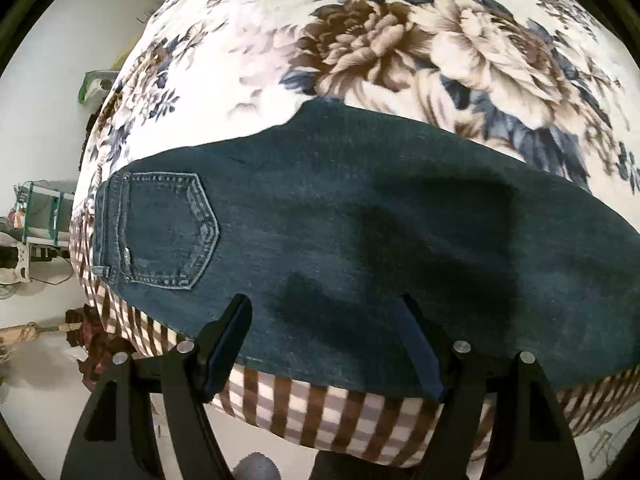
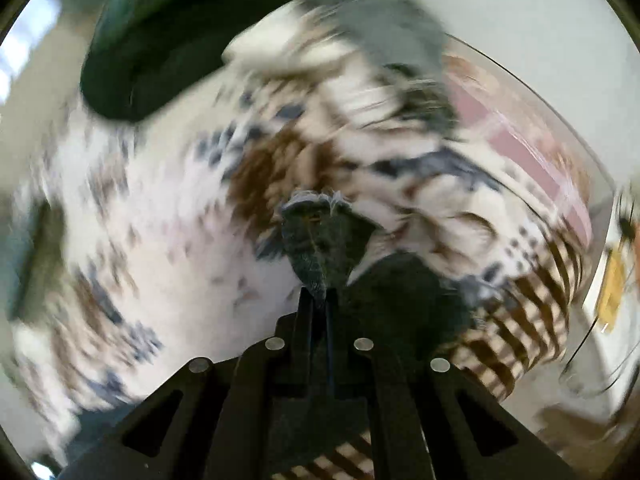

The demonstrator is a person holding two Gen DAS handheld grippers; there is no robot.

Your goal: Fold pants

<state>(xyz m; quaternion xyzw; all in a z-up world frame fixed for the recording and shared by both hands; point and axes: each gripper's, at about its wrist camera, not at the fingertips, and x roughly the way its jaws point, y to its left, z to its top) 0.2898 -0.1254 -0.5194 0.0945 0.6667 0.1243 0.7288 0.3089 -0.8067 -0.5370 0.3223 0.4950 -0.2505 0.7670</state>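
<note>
One pair of jeans (image 1: 360, 232); one floral blanket (image 1: 400, 40); two grippers (image 1: 324, 312) (image 2: 318, 294)

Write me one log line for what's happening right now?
task: fold pants | left gripper: open above jeans | right gripper: shut on frayed jeans hem, view motion-blurred | surface: floral blanket

Jeans (image 1: 360, 240) on floral-blanketed bed (image 1: 400, 40)

Dark denim pants (image 1: 360, 248) lie flat, back pocket up, frayed hem pinched.
</note>
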